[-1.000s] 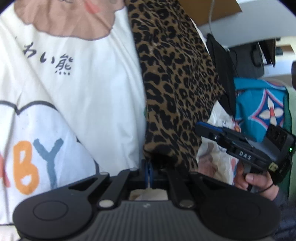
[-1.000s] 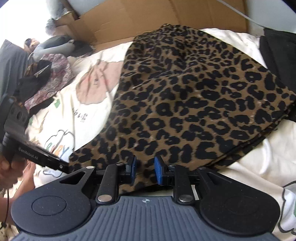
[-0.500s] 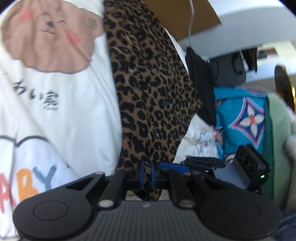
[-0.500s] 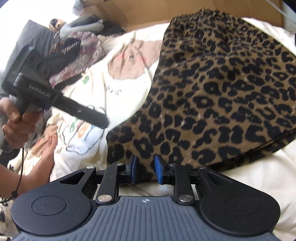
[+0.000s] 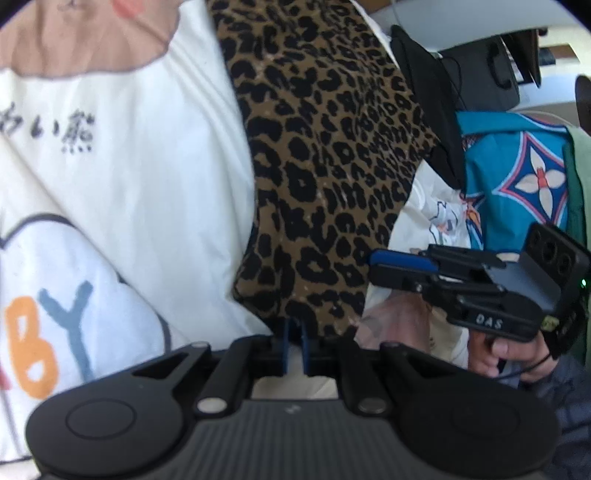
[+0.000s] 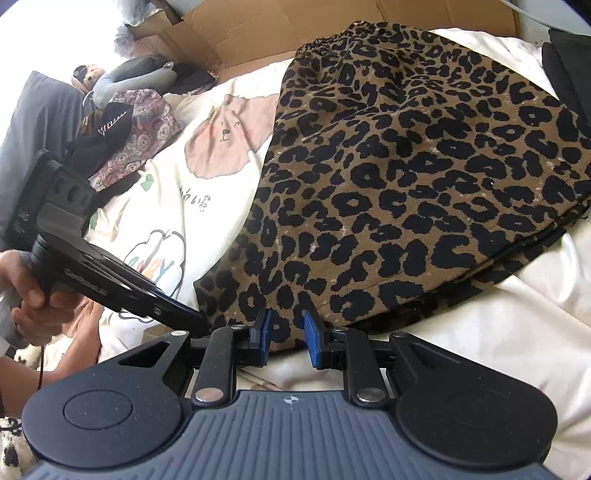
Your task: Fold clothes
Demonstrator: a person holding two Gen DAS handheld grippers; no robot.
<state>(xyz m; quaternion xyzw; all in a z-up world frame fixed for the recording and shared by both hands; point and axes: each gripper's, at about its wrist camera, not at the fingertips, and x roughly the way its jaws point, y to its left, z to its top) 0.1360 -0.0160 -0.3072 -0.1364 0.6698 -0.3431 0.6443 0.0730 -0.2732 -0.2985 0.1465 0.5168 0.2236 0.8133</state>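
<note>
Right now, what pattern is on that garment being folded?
Leopard print, black spots on brown; the leopard-print garment shows best in the right wrist view.

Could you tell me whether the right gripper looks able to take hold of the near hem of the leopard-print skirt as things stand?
Probably yes: the right gripper is open with the leopard-print skirt hem lying between its pads, and nothing blocks it.

— Where's the skirt (image 6: pixel 406 177)?
— On the sheet (image 6: pixel 517 332), its near hem between the right jaws.
— And the box (image 6: pixel 258 33)?
— Behind the skirt, far from the jaws.
</note>
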